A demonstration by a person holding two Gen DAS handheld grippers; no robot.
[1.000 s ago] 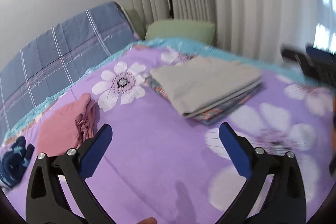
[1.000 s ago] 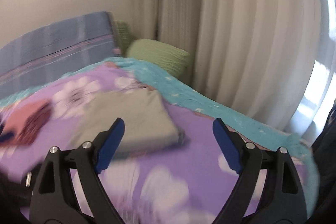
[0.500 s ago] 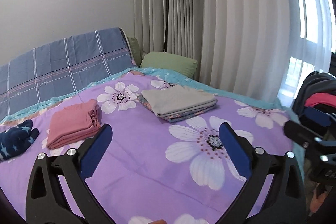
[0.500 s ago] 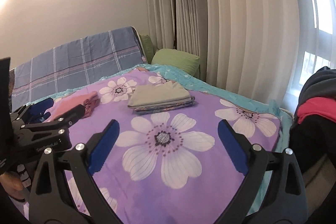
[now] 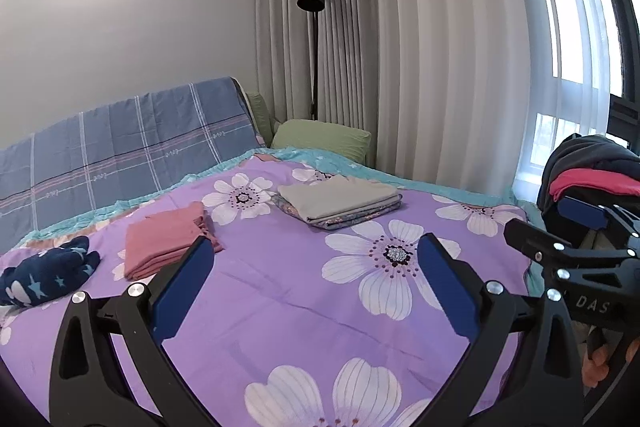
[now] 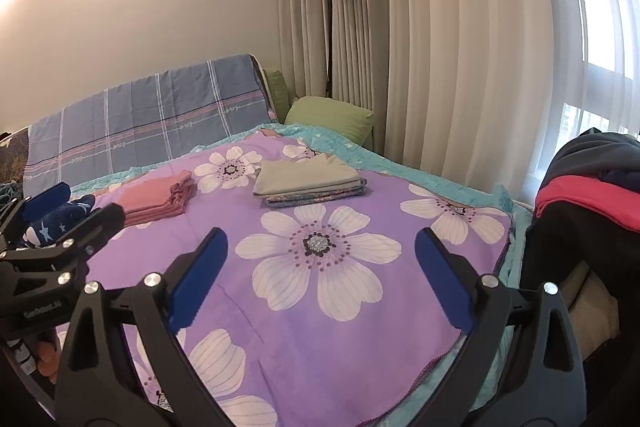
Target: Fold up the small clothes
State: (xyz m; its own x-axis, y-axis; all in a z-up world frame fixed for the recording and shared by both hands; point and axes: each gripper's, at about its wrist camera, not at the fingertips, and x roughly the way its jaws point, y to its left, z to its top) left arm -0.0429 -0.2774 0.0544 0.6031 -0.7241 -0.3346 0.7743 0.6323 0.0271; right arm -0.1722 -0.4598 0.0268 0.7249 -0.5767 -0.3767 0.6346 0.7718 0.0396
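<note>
On the purple flowered bedspread (image 5: 296,291) (image 6: 360,307) lie three folded lots of clothes: a grey piece on a patterned stack (image 5: 340,201) (image 6: 310,181), a pink stack (image 5: 164,237) (image 6: 158,197) and a navy star-print bundle (image 5: 46,271) (image 6: 60,221). My left gripper (image 5: 316,281) hangs open above the near part of the bed, well short of the stacks, nothing between its blue pads. My right gripper (image 6: 320,279) is likewise open and empty over the big flower. Each gripper shows at the edge of the other's view.
A pile of dark and red clothes (image 5: 588,171) (image 6: 588,187) sits off the bed's right edge. Behind the bed stand a blue plaid headboard cover (image 5: 120,143), a green pillow (image 5: 320,139), a black floor lamp (image 5: 312,27) and long curtains (image 5: 420,47).
Both grippers have drawn back and up from the grey stack, which now lies far off. The whole bed and the clothes pile at right have come into view.
</note>
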